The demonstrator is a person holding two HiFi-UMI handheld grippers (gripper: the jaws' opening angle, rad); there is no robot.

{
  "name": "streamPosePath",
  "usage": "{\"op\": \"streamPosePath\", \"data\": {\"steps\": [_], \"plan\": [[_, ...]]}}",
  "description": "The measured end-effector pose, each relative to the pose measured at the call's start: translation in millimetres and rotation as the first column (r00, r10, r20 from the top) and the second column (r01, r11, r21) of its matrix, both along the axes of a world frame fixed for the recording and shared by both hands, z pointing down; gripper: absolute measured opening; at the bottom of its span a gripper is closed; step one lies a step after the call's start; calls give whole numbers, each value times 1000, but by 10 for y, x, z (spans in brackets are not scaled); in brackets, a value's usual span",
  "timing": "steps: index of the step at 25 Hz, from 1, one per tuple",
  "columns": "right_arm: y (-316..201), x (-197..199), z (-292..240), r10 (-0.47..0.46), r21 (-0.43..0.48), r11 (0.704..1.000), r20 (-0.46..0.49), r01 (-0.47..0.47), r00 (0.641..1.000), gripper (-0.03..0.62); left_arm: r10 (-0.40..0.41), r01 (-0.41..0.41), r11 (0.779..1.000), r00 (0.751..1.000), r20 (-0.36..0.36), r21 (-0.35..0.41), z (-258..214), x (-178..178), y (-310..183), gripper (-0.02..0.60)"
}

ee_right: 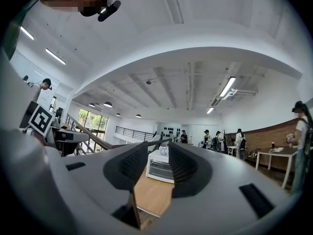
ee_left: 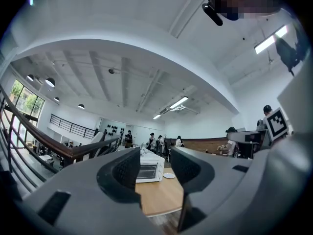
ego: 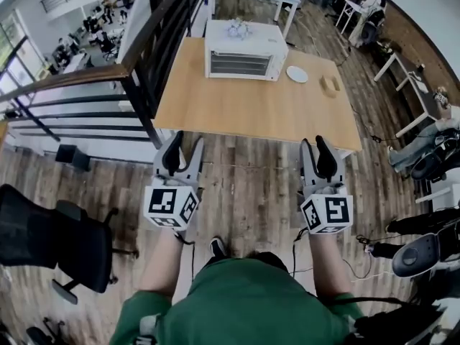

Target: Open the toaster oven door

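A: Can make out the small pale clutter [ego: 237, 28] on top of the white boxy metal toaster oven [ego: 242, 51]?

B: No, too small to tell. Can't name the tan lumps [ego: 330, 85] near the right edge of the pale wooden table [ego: 251, 113] either.

A: And from the left gripper view?

B: Loses the oven's left end behind a dark grey jaw. From the right gripper view, loses its right end the same way.

A: Anything cut off?

B: Yes, cuts the black office chair [ego: 36, 236] at the head view's left edge. Can't make out the oven door's handle anywhere.
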State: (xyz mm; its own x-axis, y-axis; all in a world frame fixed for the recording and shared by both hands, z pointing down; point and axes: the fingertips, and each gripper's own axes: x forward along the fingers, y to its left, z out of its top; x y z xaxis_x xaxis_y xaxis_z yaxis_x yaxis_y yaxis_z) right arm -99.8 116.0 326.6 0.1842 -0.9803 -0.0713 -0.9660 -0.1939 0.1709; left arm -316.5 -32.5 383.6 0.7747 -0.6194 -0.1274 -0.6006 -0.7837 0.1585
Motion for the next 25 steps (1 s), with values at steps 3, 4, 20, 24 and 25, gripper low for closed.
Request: {"op": "streamPosePath", "data": {"steps": [3,4,20,24,25], "plan": [[-99,84,24,4,-2,1000,6,-4,1000,138,22,-23,999,1000,-18,-35,48,113,-106,190],[-127,127,34,4,-1,1000,12,-4,1000,138,34,-36,998,999,-34,-58,63,164,-133,190],[-970,1612,214,-122,68,991,150,113,981,138,28,-126,902,971,-236,-414,350,1693,-766,190],[-1115,2025,182,-144,70,988,170,134,975,138,1,-126,877,965,-260,-464,379,2098,-899,190],[-1142,2122,192,-148,68,988,175,138,973,138,-6,-124,872,964,-265,-473,395,2184,-930,190]]}}
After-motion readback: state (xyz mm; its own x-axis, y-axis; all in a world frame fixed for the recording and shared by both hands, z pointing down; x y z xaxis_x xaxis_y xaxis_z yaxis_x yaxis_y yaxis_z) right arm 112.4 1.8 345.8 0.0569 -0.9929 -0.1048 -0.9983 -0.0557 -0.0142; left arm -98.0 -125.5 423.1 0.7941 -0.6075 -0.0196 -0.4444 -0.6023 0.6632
